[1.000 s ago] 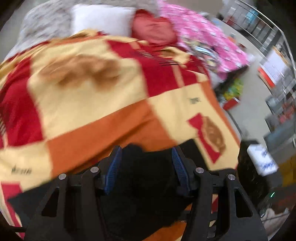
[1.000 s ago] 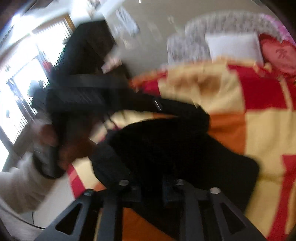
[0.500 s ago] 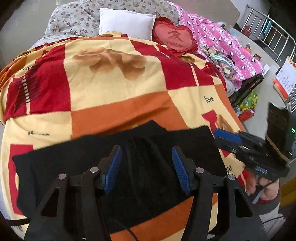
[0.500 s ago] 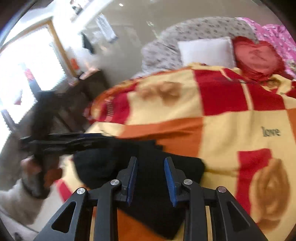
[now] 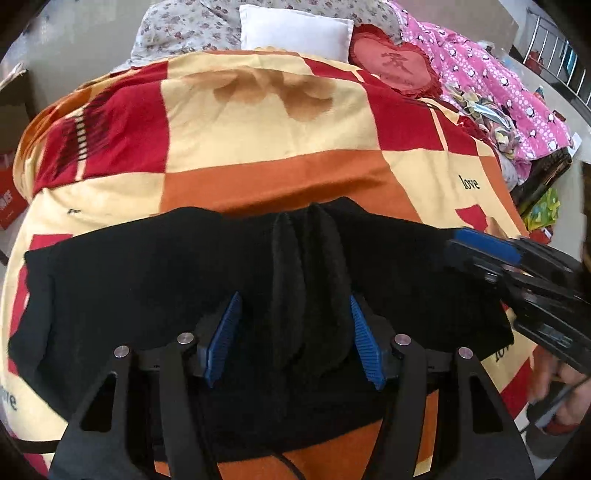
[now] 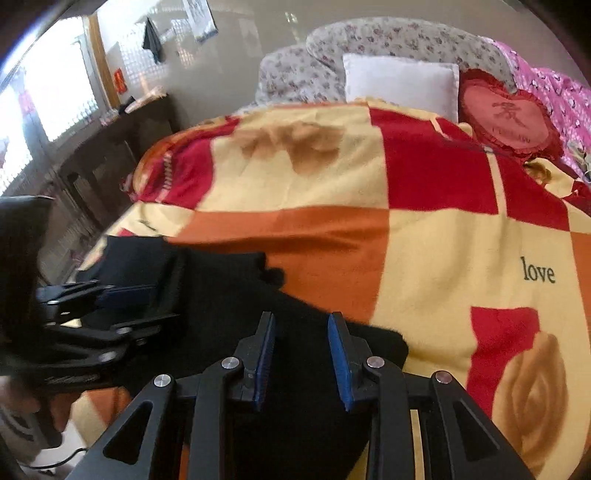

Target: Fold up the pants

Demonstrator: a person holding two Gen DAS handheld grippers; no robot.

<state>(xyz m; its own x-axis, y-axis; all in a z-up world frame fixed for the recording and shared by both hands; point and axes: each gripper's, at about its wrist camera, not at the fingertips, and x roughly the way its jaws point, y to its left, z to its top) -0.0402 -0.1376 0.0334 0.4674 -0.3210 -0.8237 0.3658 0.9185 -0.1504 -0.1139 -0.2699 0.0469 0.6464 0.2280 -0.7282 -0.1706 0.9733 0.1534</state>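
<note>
The pants (image 5: 155, 295) were laid across the near edge of the bed, on the blanket (image 5: 258, 147), spread sideways as a broad black band reaching almost from the left edge to the right edge. A bunched ridge of cloth stood up along the middle, between the fingers of the left claw (image 5: 293, 336), whose jaws were seen wide apart and gripping nothing; the cloth merely rose in the gap. It was judged that this claw was held low over the middle so that the ridge could be pressed flat or taken as the fold line. The right claw (image 6: 301, 354) was poised over the end of the pants nearest the right edge of the bed, its jaws parted to a moderate gap, with only black cloth showing beneath and no fabric pinched between the pads. In the left wrist view the same claw could be seen coming in from the right, level with the garment's edge. The placement near the front edge was judged to keep the cloth within easy reach of both claws. The fold seemed only partly made, as the band was not yet doubled over. A pillow (image 5: 295, 29) and a heart cushion (image 5: 391, 62) lay well apart at the far edge, clear of the work.
</note>
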